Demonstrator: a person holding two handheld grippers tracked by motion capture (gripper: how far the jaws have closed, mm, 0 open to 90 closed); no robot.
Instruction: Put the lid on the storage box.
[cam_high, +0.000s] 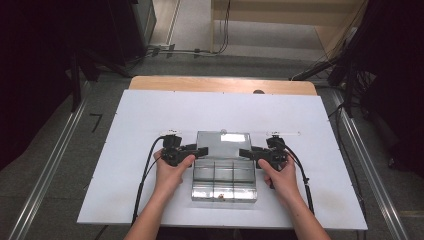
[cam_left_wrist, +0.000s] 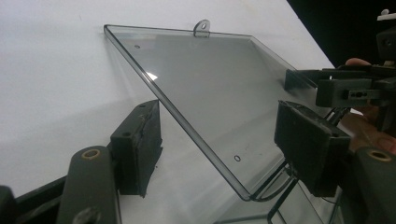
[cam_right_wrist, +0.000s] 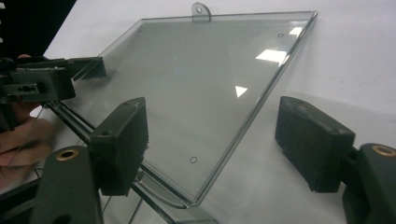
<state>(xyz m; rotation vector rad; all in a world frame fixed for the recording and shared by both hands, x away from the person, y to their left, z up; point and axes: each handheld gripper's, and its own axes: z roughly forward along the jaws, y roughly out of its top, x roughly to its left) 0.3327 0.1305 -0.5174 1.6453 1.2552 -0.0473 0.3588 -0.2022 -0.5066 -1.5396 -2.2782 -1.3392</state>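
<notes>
A clear plastic compartment box (cam_high: 224, 181) lies on the white table (cam_high: 150, 112) with its lid (cam_high: 222, 143) swung open toward the far side. My left gripper (cam_high: 202, 150) reaches in from the left, and its jaws straddle the lid's (cam_left_wrist: 210, 84) left edge without pressing on it. That gripper (cam_left_wrist: 224, 149) is open. My right gripper (cam_high: 244, 152) comes in from the right the same way. It (cam_right_wrist: 217, 149) is open around the near corner of the lid (cam_right_wrist: 196, 79), with a gap at both pads. A small hanging tab (cam_right_wrist: 200, 11) sticks out of the lid's far edge.
The box sits toward the near middle of the white board, with bare surface on both sides and behind it. A wooden table edge (cam_high: 220, 84) runs along the back. Metal rails (cam_high: 50, 165) flank the table on the floor. Cables trail from both grippers toward the near edge.
</notes>
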